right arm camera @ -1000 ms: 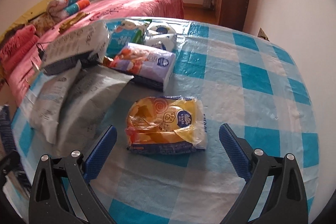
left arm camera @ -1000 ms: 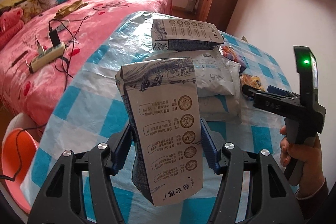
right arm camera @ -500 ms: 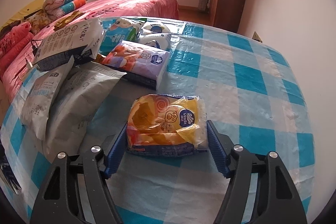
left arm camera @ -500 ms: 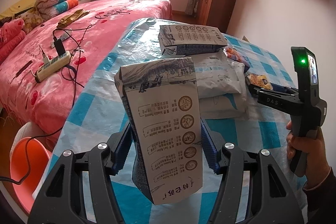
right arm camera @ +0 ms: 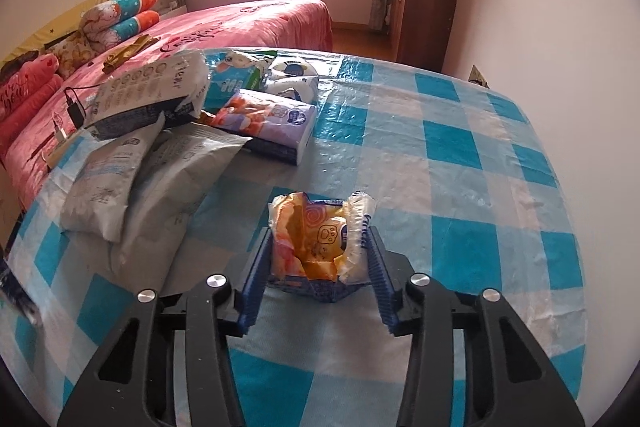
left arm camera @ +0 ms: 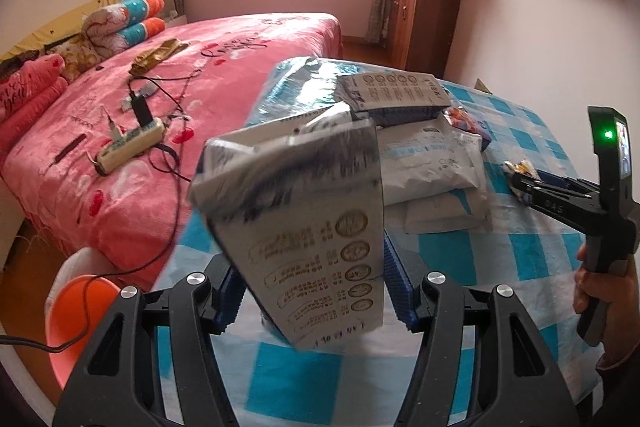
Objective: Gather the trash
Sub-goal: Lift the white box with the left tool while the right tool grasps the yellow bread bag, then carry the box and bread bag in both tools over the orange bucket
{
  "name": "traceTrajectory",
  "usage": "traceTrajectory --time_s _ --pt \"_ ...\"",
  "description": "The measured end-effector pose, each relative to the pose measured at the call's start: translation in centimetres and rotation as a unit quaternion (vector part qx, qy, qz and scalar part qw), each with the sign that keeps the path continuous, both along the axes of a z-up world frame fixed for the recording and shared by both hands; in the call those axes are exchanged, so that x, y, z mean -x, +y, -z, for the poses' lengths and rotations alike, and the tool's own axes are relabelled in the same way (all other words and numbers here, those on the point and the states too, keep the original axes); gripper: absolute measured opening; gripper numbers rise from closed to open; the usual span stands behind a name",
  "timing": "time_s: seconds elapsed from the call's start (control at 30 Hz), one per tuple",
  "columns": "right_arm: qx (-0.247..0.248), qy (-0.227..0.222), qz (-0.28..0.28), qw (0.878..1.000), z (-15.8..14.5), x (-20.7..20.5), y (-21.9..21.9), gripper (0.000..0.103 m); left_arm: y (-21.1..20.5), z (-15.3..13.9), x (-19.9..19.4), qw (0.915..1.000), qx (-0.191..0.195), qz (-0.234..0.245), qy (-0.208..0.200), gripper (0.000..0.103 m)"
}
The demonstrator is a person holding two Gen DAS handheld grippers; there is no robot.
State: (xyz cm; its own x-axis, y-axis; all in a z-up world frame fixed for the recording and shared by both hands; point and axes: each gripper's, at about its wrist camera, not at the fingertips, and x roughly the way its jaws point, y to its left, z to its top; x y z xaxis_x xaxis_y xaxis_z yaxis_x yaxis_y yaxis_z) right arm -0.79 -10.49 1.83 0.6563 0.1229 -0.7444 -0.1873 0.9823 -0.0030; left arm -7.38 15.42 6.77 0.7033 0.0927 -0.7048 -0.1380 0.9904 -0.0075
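My left gripper (left arm camera: 314,291) is shut on a grey printed paper bag (left arm camera: 304,227) and holds it above the table's left edge; the bag is blurred. My right gripper (right arm camera: 318,275) is shut on a crumpled yellow tissue pack (right arm camera: 316,239), squeezed between its blue pads on the checked tablecloth (right arm camera: 440,147). The right gripper also shows in the left wrist view (left arm camera: 520,183), at the right. More packaging lies on the table: a grey box-like bag (right arm camera: 148,95), white plastic mailers (right arm camera: 132,183) and a purple tissue pack (right arm camera: 268,123).
A pink bed (left arm camera: 120,155) with a power strip (left arm camera: 132,143) and cables stands left of the table. An orange basin (left arm camera: 76,319) sits on the floor at lower left. A wooden cabinet (right arm camera: 424,3) stands at the back wall.
My right gripper closed on the yellow tissue pack and crumpled it. My left gripper moved back and left with the paper bag, which tilted.
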Motion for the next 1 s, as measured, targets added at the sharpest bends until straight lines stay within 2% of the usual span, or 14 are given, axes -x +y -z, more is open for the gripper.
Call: traceTrajectory --time_s 0.17,0.43,0.63,0.87,1.0 --pt "0.002 -0.002 -0.004 1.000 -0.1 1.2 0.4 0.043 1.3 -0.6 0.8 0.9999 -0.009 -0.014 -0.005 0.057" --pt "-0.008 -0.010 -0.011 1.000 -1.2 3.5 1.1 0.043 2.8 -0.7 1.9 0.9995 -0.019 -0.024 -0.009 0.056" --pt "-0.014 -0.014 -0.025 0.999 -1.8 5.8 1.9 0.043 3.3 -0.6 2.6 0.9997 0.005 -0.019 -0.015 0.055" --pt "-0.020 -0.012 -0.050 0.998 -2.1 8.4 3.5 0.043 4.4 -0.1 3.2 0.9975 0.067 -0.010 -0.019 0.055" --pt "-0.019 -0.014 -0.069 0.997 -2.4 9.5 4.7 0.043 4.2 0.6 3.0 0.9977 0.062 -0.011 -0.024 0.055"
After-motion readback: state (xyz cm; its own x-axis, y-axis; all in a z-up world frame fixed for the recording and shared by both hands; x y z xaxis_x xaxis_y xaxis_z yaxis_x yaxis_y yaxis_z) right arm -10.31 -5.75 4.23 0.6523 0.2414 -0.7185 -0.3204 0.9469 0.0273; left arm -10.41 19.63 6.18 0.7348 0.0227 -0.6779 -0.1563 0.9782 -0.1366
